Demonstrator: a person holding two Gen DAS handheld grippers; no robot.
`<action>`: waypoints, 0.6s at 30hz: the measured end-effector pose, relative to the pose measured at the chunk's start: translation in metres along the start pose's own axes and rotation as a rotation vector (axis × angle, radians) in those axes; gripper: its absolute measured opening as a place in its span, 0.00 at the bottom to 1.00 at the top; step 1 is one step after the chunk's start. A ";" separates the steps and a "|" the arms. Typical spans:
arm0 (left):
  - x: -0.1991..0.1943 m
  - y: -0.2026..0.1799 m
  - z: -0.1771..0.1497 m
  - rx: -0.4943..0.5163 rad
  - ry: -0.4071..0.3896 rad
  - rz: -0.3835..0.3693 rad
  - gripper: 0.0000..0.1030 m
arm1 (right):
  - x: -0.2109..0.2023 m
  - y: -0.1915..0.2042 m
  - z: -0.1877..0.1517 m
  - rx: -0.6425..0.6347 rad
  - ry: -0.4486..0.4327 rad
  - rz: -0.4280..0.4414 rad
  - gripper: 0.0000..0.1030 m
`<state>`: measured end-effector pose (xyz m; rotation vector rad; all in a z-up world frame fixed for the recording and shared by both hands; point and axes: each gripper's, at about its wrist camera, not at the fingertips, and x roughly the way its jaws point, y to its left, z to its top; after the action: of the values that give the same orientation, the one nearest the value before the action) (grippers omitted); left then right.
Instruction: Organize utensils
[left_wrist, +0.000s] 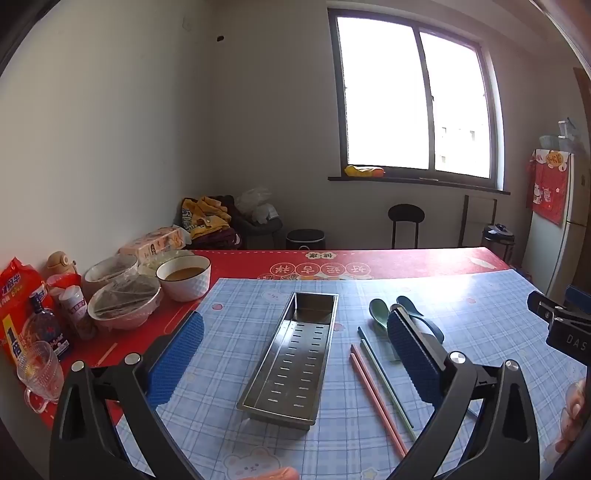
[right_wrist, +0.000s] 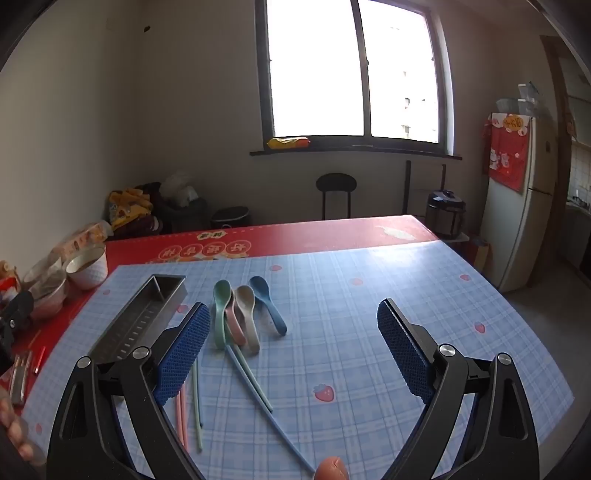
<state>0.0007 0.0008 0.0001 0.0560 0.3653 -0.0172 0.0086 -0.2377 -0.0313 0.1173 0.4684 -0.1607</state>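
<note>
You're at the start, both the left gripper (left_wrist: 295, 354) and right gripper (right_wrist: 293, 343) wide open and empty, spoons (right_wrist: 240, 306) and chopsticks (right_wrist: 255, 384) mid-bench beside the tray (left_wrist: 295, 354) — pick one next.

Both wrist views angled down over table (left_wrist: 369, 258), near; share tray (left_wrist: 295, 354), spoons (right_wrist: 240, 306).
</note>
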 end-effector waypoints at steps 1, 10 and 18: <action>0.000 0.000 0.000 -0.001 0.000 -0.003 0.94 | 0.000 0.000 0.000 0.001 0.002 0.001 0.86; 0.000 0.001 0.001 0.001 -0.009 0.006 0.94 | 0.004 0.002 -0.002 0.001 0.001 0.004 0.86; -0.002 0.003 0.002 0.001 -0.015 0.019 0.94 | 0.000 -0.002 -0.002 0.004 -0.001 0.000 0.86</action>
<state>-0.0004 0.0042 0.0023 0.0603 0.3495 0.0010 0.0076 -0.2393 -0.0336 0.1214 0.4675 -0.1622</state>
